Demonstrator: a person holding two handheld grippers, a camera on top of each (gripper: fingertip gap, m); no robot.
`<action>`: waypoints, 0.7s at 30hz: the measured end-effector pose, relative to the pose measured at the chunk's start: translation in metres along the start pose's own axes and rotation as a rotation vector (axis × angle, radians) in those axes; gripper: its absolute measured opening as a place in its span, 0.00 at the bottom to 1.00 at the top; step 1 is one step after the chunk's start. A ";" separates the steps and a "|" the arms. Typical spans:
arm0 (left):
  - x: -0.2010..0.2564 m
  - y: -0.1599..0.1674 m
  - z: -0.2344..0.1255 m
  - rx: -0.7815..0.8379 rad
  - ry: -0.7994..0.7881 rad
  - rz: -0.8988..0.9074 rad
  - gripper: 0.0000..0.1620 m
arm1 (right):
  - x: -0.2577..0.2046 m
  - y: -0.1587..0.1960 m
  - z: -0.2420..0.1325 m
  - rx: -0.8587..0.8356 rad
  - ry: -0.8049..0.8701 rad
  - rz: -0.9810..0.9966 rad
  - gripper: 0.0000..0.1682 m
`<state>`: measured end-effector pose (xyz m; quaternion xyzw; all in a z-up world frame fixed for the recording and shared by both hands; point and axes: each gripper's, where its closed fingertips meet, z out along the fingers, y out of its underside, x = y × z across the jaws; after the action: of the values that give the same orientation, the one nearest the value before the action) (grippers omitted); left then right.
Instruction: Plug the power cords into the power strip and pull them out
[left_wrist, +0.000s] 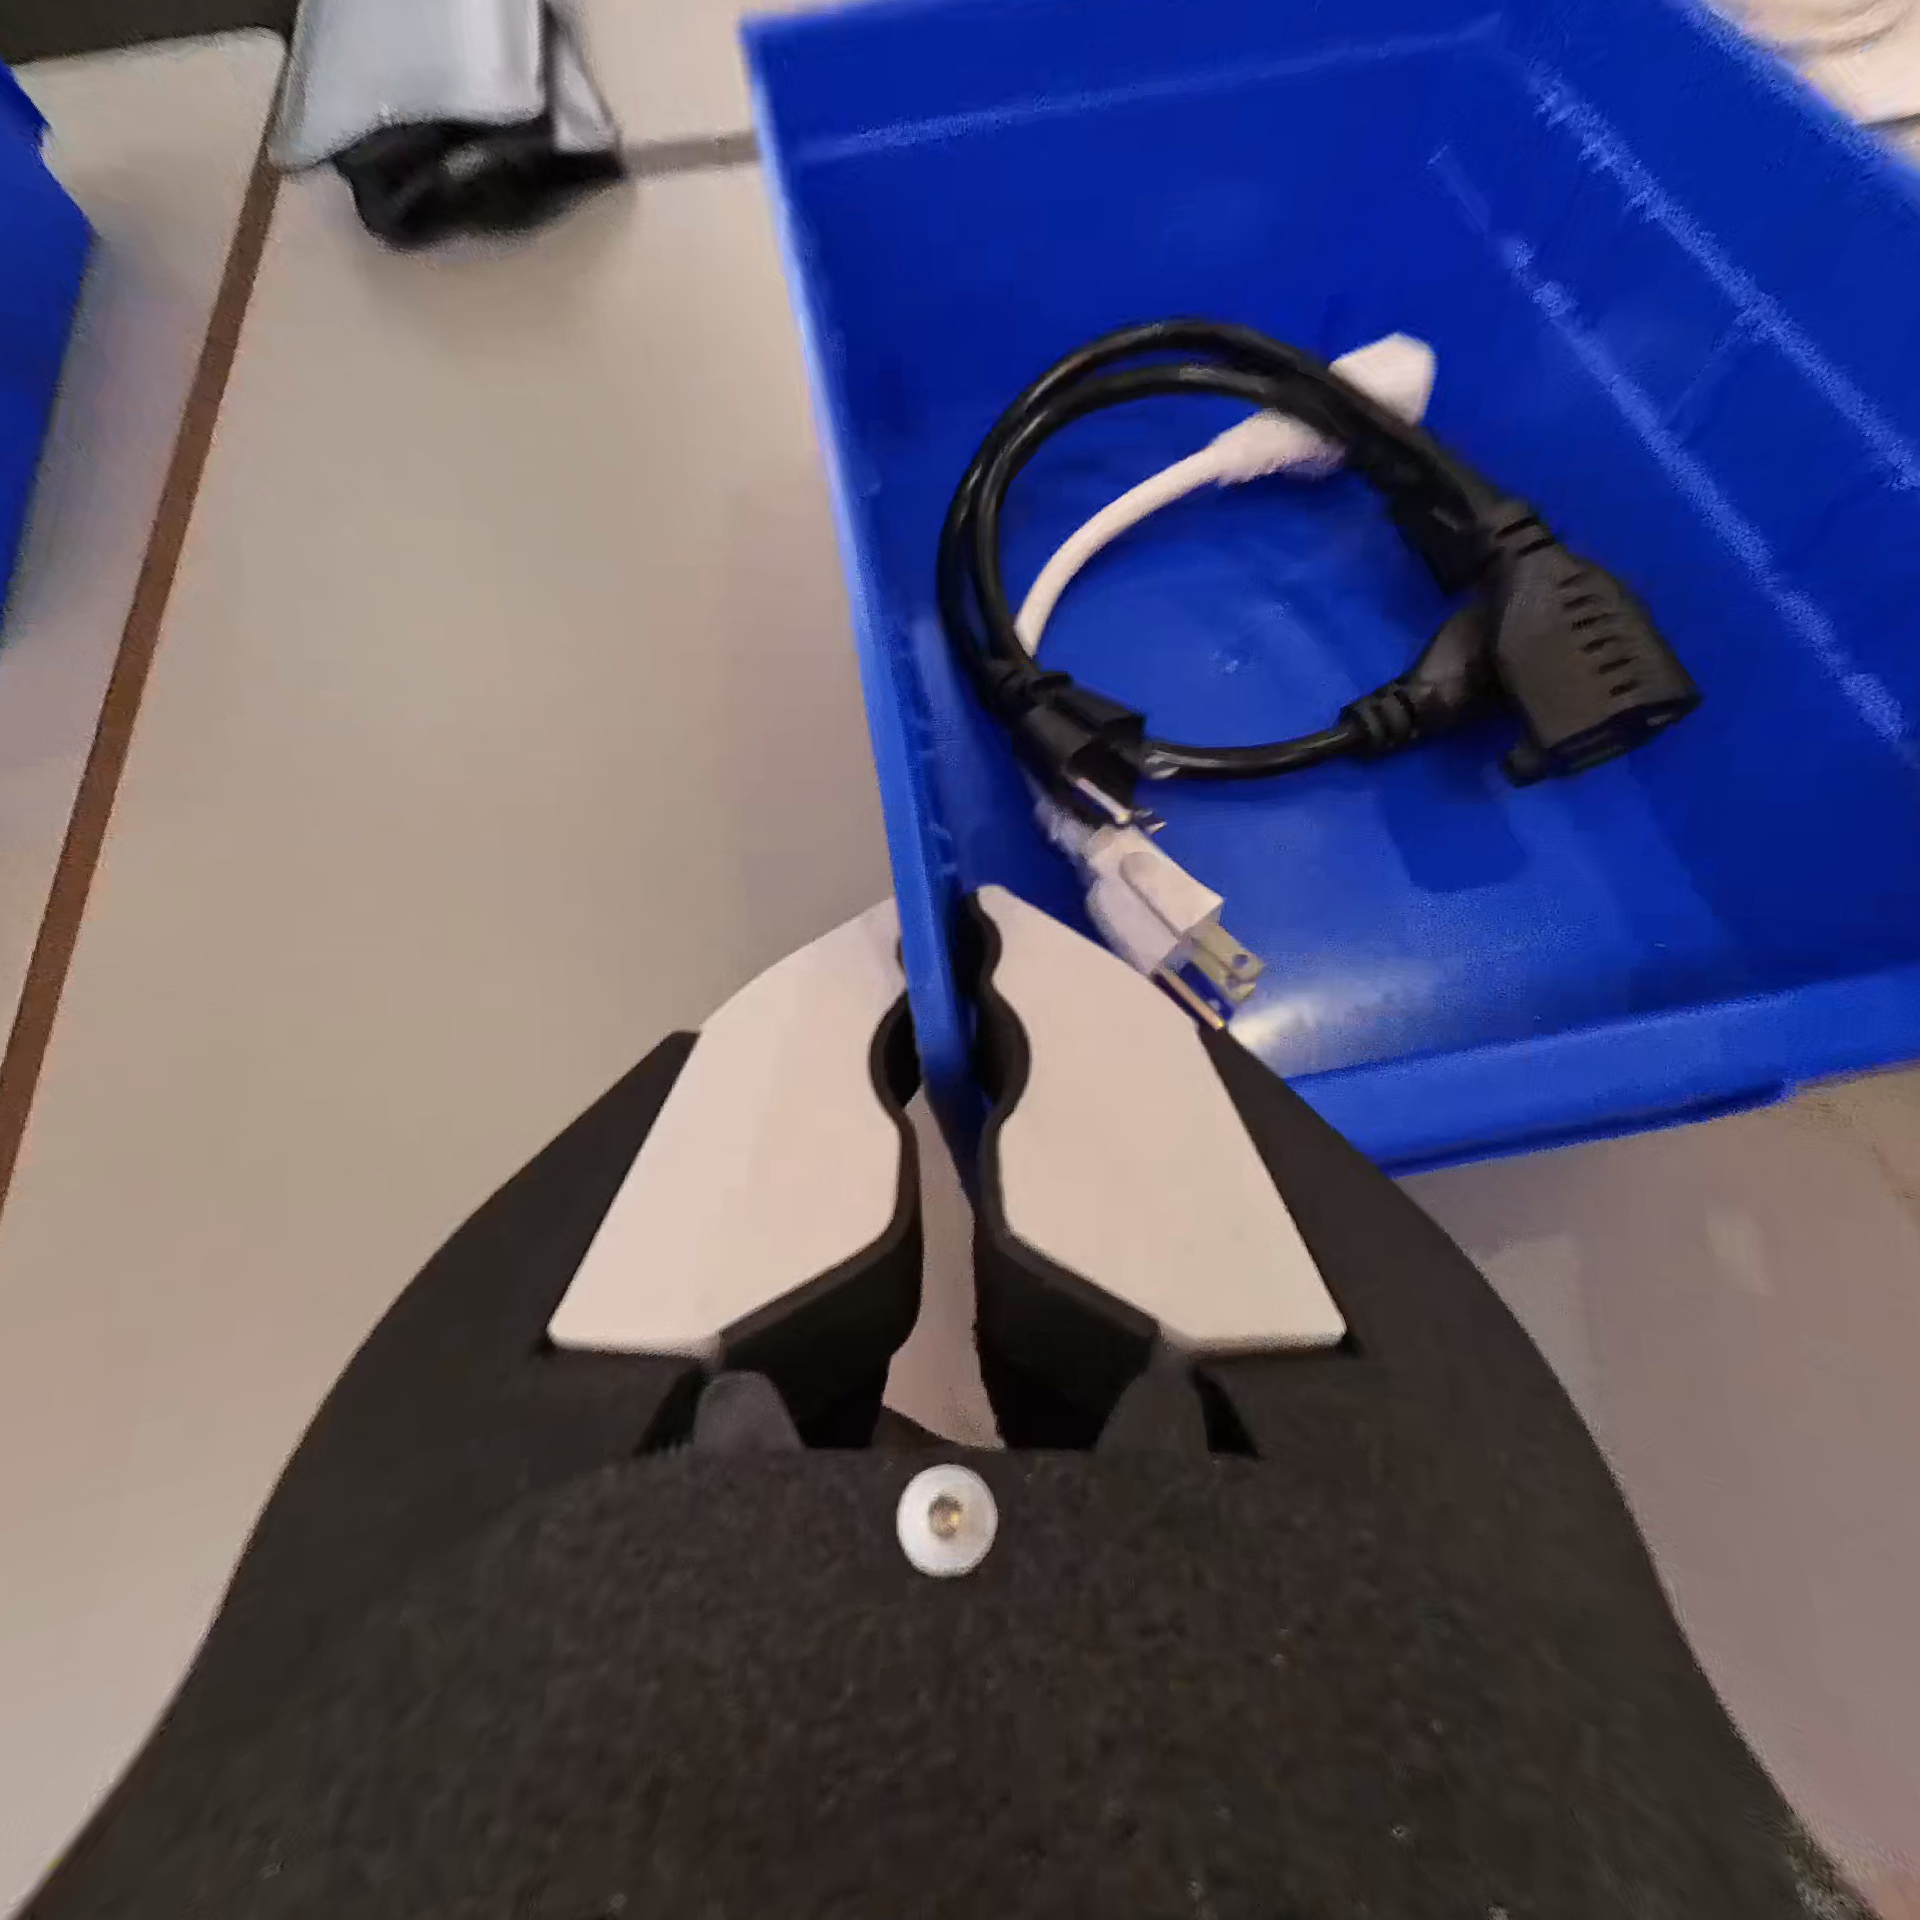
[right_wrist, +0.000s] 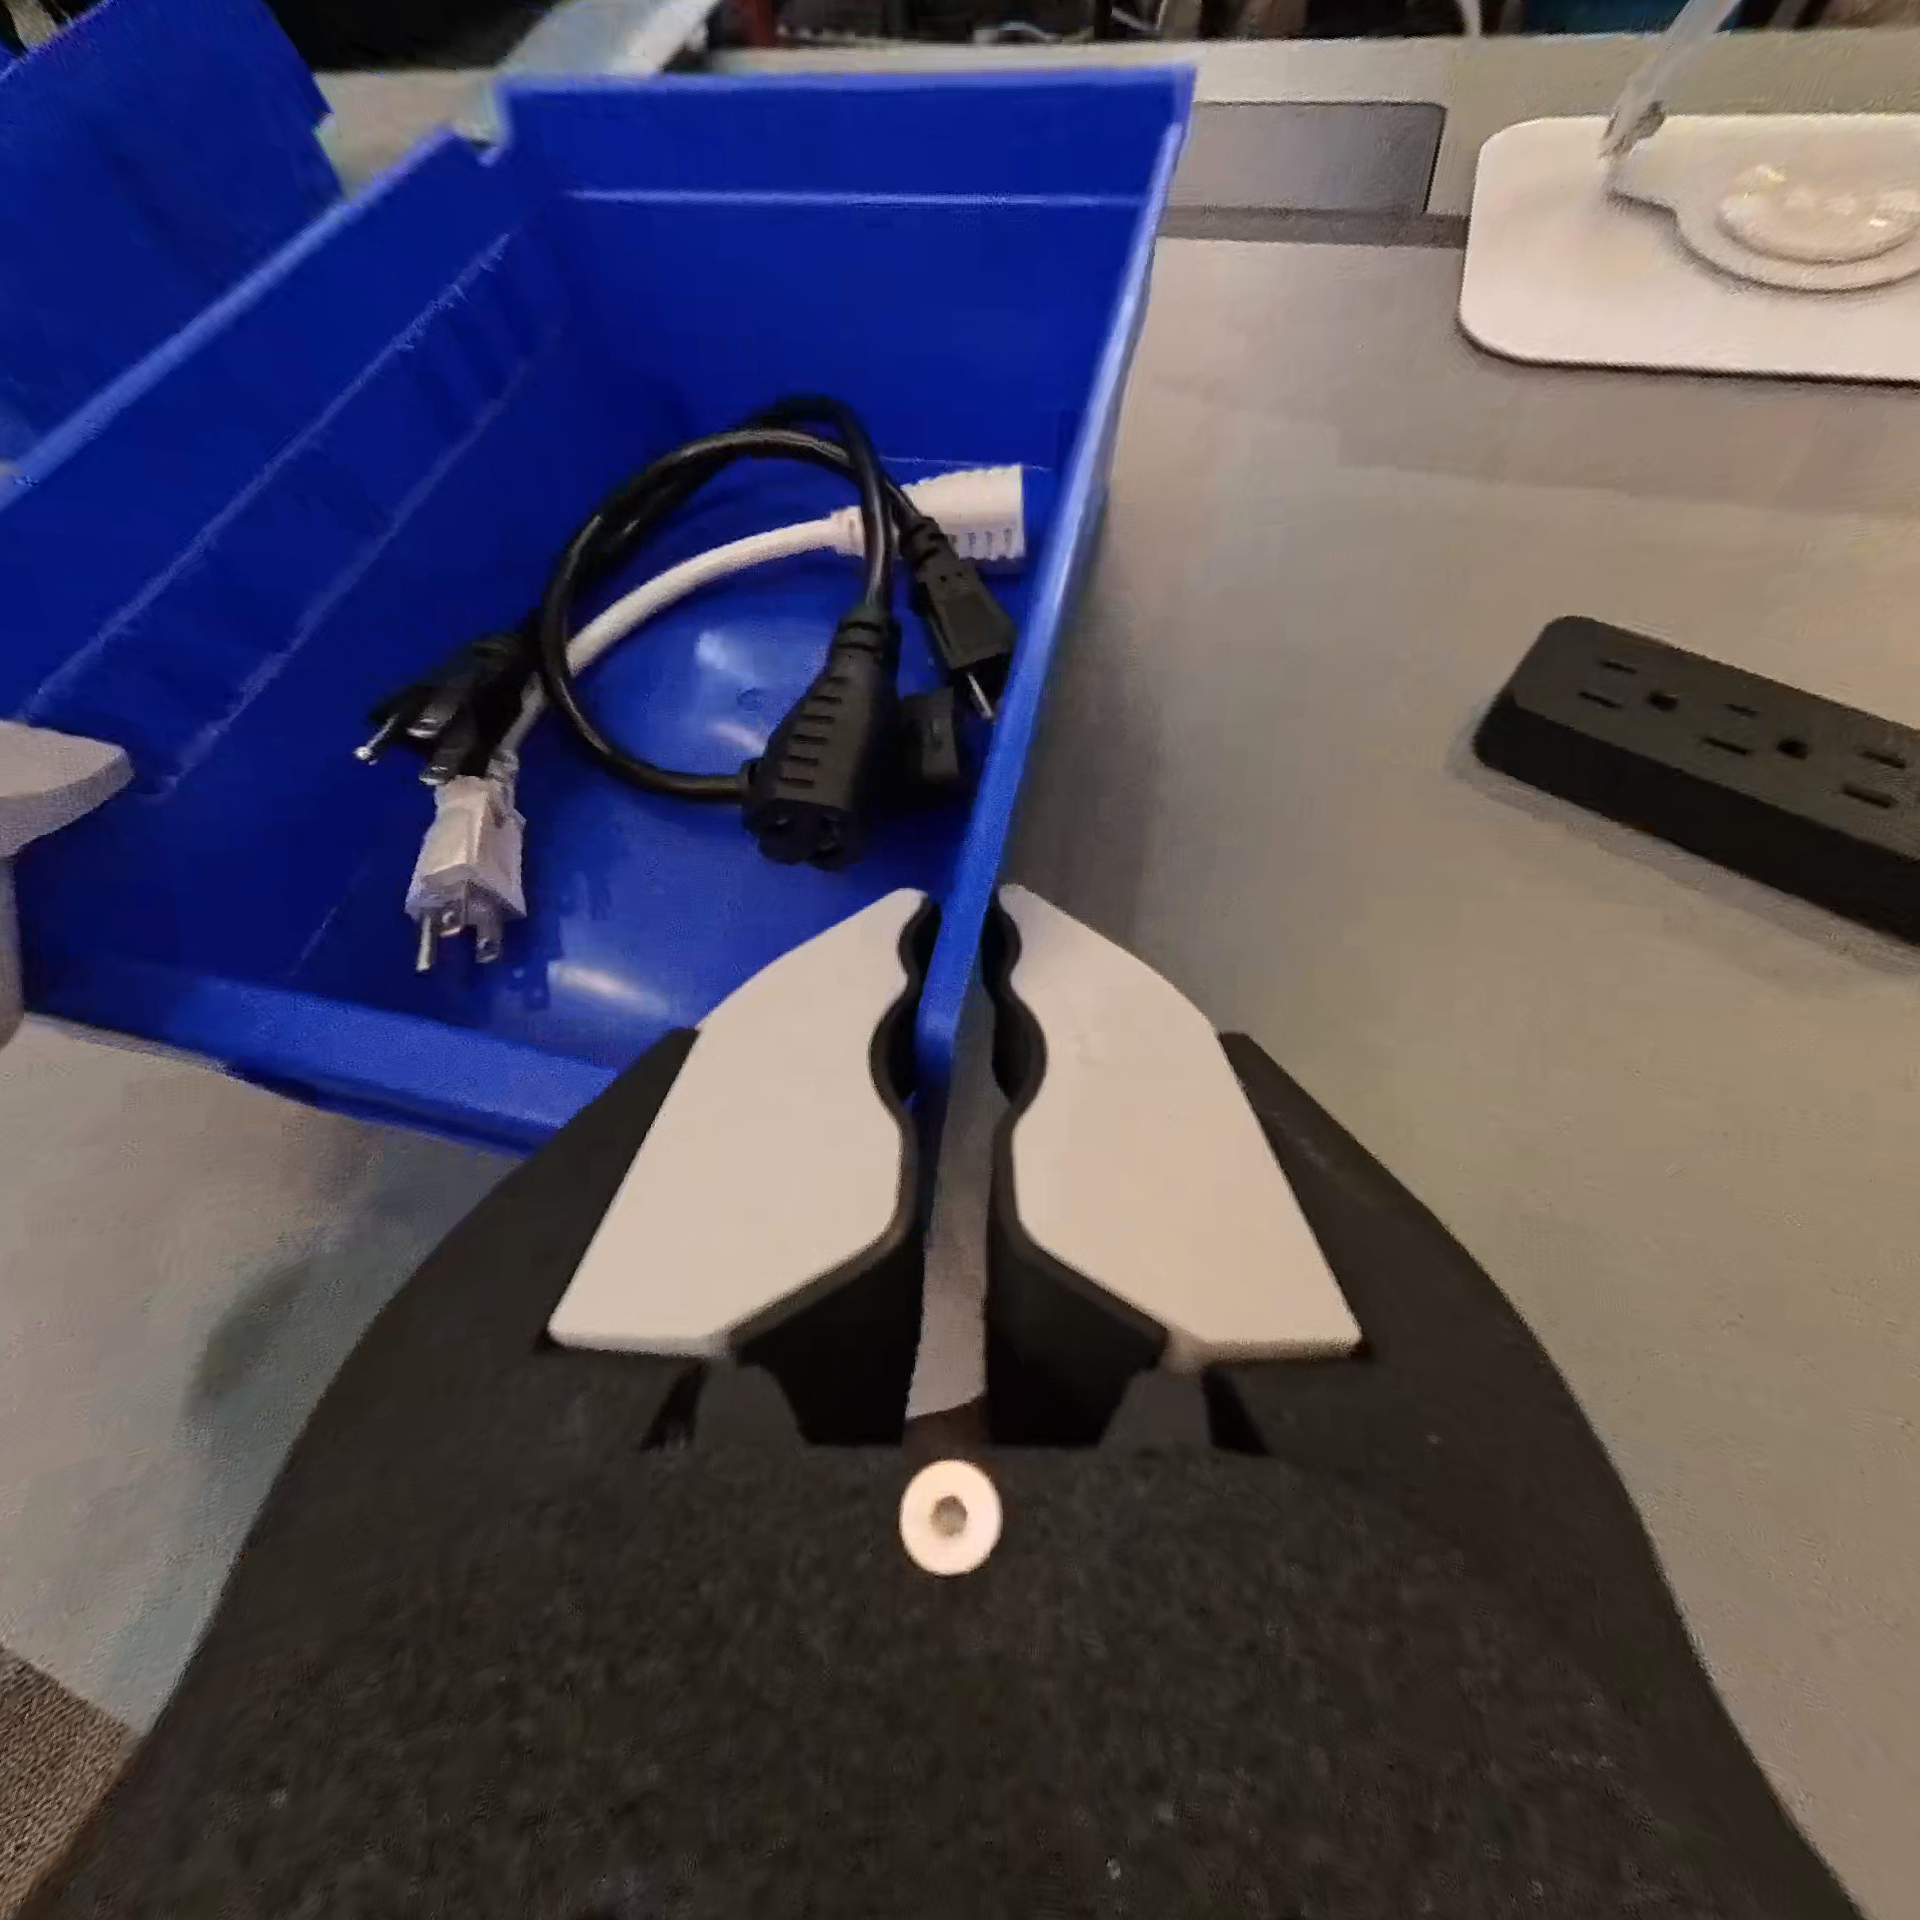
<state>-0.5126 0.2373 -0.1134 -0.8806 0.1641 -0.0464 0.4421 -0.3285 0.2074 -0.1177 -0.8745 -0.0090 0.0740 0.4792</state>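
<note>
A blue bin (left_wrist: 831, 364) on the table holds black power cords (left_wrist: 977, 540) and a white power cord (left_wrist: 1101, 520), its plug (left_wrist: 1153, 904) near the front wall. My left gripper (left_wrist: 940, 935) is shut on the bin's left wall near the front corner. My right gripper (right_wrist: 966, 914) is shut on the bin's right wall (right_wrist: 1091, 468). The black cords (right_wrist: 582, 582) and the white plug (right_wrist: 468, 862) lie loose inside. The black power strip (right_wrist: 1714, 769) lies on the table right of the bin. A left gripper finger (right_wrist: 42, 790) shows at the bin's left wall.
A second blue bin (right_wrist: 135, 208) stands to the left, also at the edge of the left wrist view (left_wrist: 31, 364). A white base plate with a stand (right_wrist: 1662, 260) sits at the back right. A dark bag (left_wrist: 457, 135) lies behind. A table seam (left_wrist: 135, 623) runs along the left. Some 20 cm of space lies between my two pairs of fingers.
</note>
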 end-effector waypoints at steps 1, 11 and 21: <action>-0.007 0.001 0.008 0.013 0.006 -0.008 0.02 | -0.008 0.001 0.005 0.006 -0.019 -0.006 0.06; -0.022 0.016 0.017 0.087 -0.045 -0.167 0.06 | 0.003 0.043 -0.040 -0.155 -0.682 -0.209 0.19; 0.093 -0.067 -0.112 0.410 0.188 -0.014 0.37 | 0.337 -0.011 -0.161 0.165 0.097 -0.297 0.29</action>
<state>-0.4341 0.1585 0.0013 -0.7652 0.1855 -0.1639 0.5943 0.0273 0.1081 -0.0635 -0.8239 -0.1090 -0.0394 0.5548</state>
